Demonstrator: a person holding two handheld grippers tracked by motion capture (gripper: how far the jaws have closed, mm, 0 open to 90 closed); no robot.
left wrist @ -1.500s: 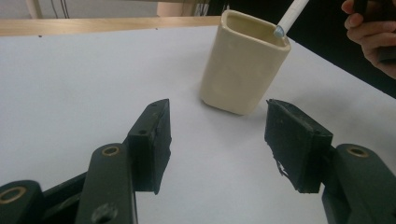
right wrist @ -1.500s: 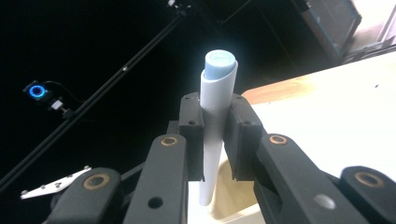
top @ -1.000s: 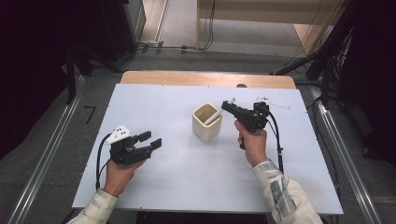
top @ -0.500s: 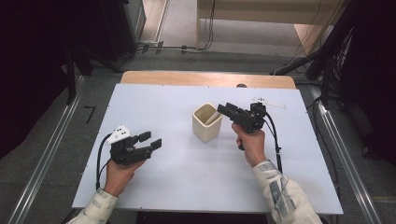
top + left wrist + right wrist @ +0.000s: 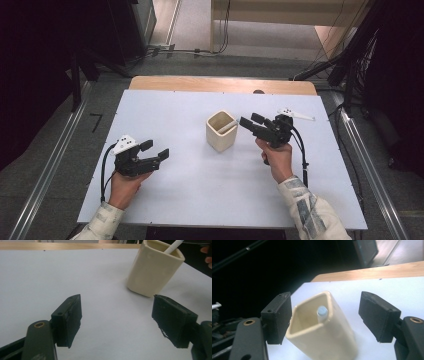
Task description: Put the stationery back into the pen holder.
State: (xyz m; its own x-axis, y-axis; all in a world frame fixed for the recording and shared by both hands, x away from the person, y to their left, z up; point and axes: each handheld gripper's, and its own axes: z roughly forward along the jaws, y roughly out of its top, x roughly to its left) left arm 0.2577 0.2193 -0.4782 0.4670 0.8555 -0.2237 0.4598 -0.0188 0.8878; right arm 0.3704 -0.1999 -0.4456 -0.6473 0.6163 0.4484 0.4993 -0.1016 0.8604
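- We look down on a white table (image 5: 200,190) and a cream square cup (image 5: 221,131) standing upright near its middle.
- A white stick-like thing, maybe a pen (image 5: 228,126), leans inside the cup, its top end resting toward the right rim; what it is exactly we cannot tell.
- The right gripper (image 5: 253,123) hangs just to the right of the cup, held above the table by the person's right hand (image 5: 274,157); its jaws point left at the cup and stand spread apart with nothing between them.
- From the right gripper view we stare straight into the cup's mouth (image 5: 312,315), the round white end of the stick (image 5: 322,310) showing inside, a black jaw on either side and clear of the cup walls.
- The left gripper (image 5: 155,150) sits low over the front-left part of the table, well apart from the cup, in the person's left hand (image 5: 125,186).
- Its jaws are wide open as well, gripping nothing; in the left gripper view we see bare white table between them and the cup (image 5: 153,270) farther off to the upper right.
- A small white piece (image 5: 296,115) lies on the table behind the right gripper, near the far right edge.
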